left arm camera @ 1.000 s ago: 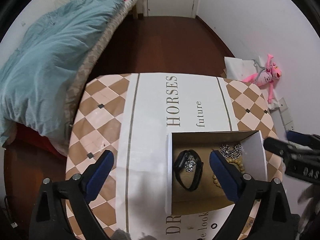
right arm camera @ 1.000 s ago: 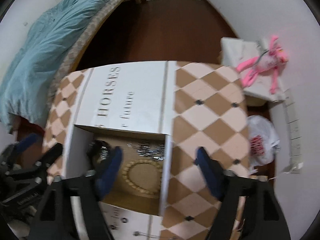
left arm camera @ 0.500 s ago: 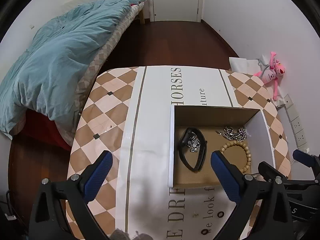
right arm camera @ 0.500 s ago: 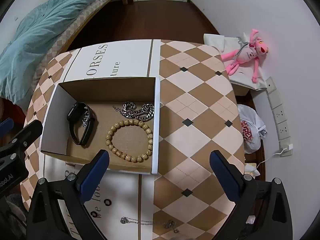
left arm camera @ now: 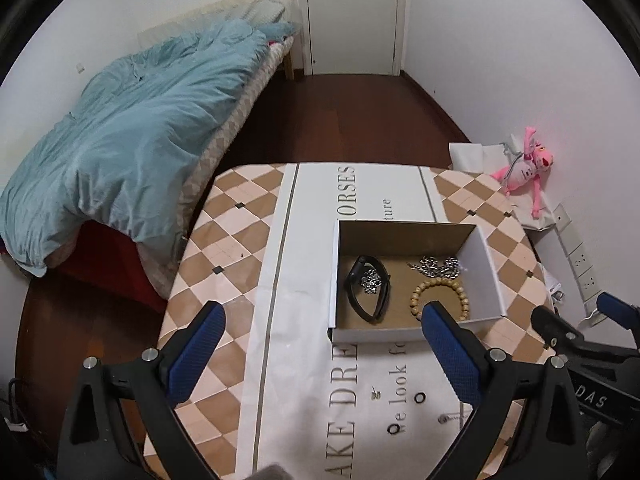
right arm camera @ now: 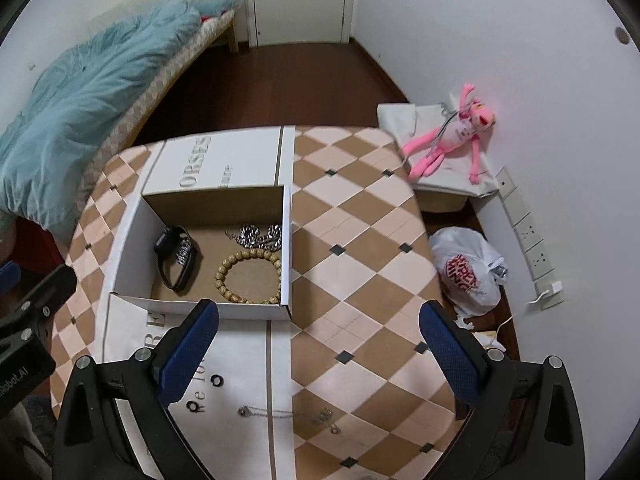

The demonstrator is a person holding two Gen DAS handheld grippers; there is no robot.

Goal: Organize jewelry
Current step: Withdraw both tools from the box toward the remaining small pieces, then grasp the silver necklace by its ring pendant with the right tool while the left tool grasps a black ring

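Both grippers now higher above the box [right arm camera: 208,240], fingers [left arm camera: 196,344] apart, bare table edge [right arm camera: 400,264] rightward.

Both wrist views high above table, angled down, sharing box [left arm camera: 416,332] [right arm camera: 208,306].

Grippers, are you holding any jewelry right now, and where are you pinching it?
No. The left gripper and the right gripper are both open and empty above the table.
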